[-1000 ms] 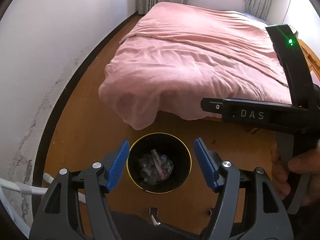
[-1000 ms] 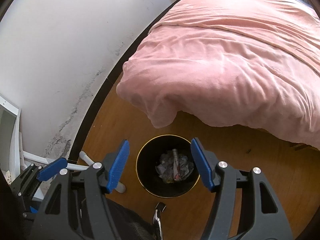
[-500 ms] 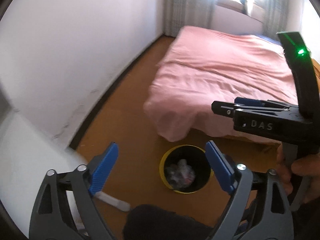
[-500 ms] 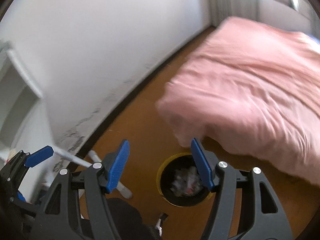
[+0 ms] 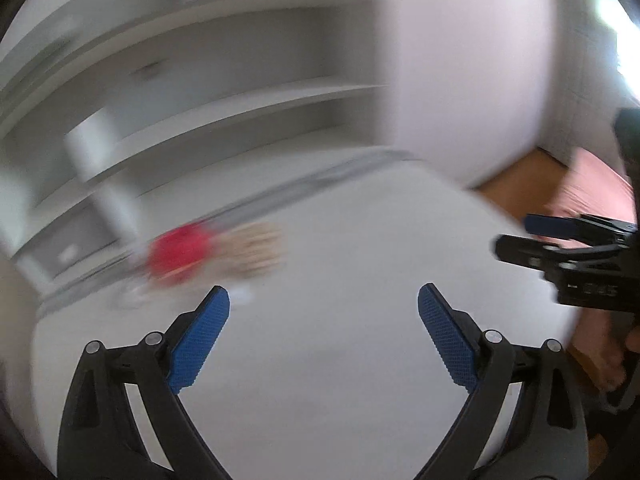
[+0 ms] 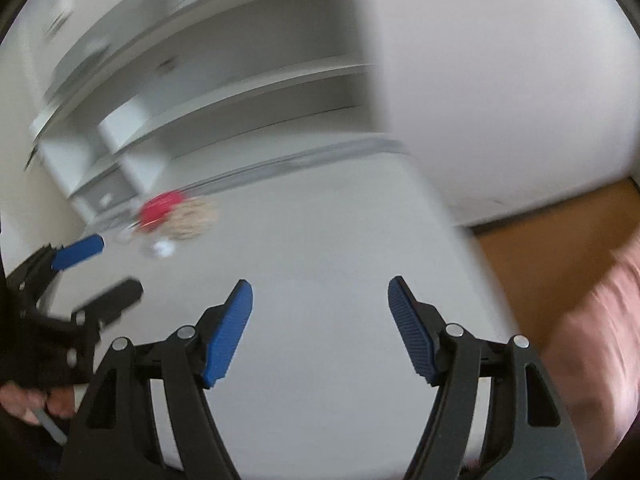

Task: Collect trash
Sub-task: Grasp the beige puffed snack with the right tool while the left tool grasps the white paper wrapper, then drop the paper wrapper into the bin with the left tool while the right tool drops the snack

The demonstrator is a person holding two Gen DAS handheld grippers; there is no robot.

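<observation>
While both views smear with motion blur, I can make out a white counter (image 5: 340, 360) under my fingers. My left gripper (image 5: 323, 336) has its blue fingers (image 5: 198, 340) spread wide with nothing between them; my right gripper (image 6: 320, 330) is likewise spread and empty.

Trash: a red blurred item (image 5: 178, 252) lies on the counter's far left part, touching a tan, pale item (image 5: 254, 250) on its right. A small white scrap (image 6: 162, 247) sits just in front of them in the right wrist view. I cannot tell what any of these are. They lie ahead and to the left of both grippers, apart from the fingers.

Containers: white shelving (image 5: 240, 92) rises behind the counter with open compartments; what they hold is too blurred to read.

Edges and room: the counter's right edge drops to a brown wooden floor (image 6: 548, 236), with a pink bed (image 6: 592, 344) beyond it. A white wall (image 6: 500, 80) stands at the counter's far right corner. A wide bare stretch of counter lies between my fingers and the trash. In the left wrist view the right gripper shows at the right side, over the counter's edge.
</observation>
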